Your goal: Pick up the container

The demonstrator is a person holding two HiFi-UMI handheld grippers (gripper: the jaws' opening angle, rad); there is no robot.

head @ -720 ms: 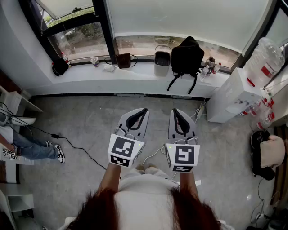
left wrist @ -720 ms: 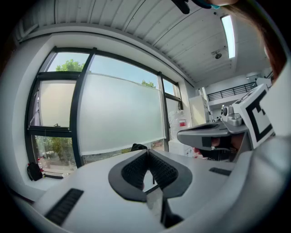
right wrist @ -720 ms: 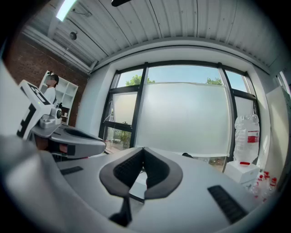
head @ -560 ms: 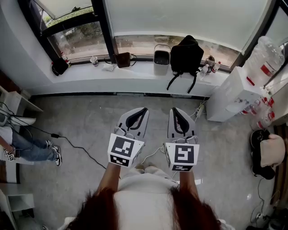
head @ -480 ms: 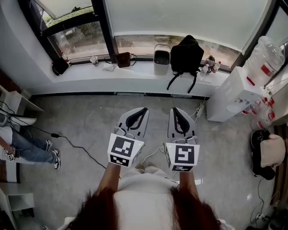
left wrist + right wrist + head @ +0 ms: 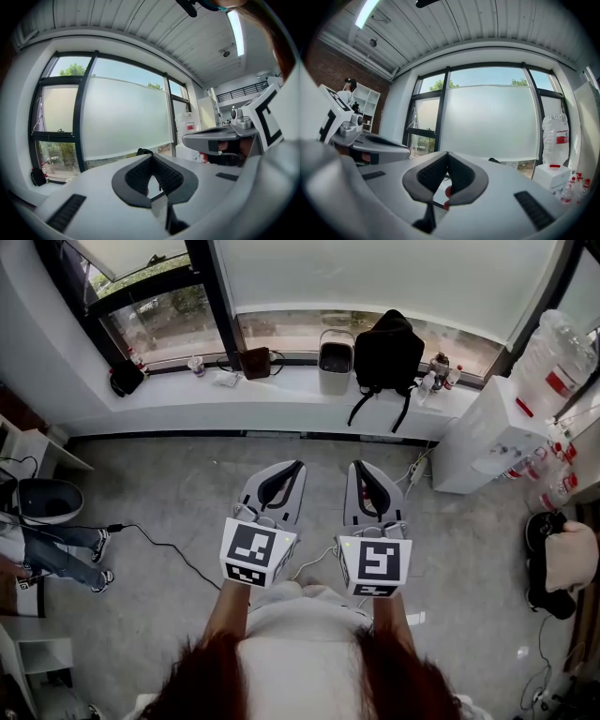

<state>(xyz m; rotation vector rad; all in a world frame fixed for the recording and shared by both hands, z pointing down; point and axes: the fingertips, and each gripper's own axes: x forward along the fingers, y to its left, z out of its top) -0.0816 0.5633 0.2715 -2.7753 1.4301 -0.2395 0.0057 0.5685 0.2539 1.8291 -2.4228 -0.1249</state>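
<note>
We hold the left gripper and right gripper, jaws together and empty, well short of the backpack.

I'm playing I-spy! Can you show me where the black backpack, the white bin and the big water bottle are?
black backpack [image 6: 389, 351], head view, the middle of its front.
white bin [image 6: 334, 383], head view, its front wall below the dark opening.
big water bottle [image 6: 551, 352], head view, its clear side.

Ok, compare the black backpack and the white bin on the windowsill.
The backpack is black; the bin is white, dark inside. The backpack stands taller than the bin. The backpack's straps hang off the windowsill; the bin has none. Both stand there, side by side.
</note>
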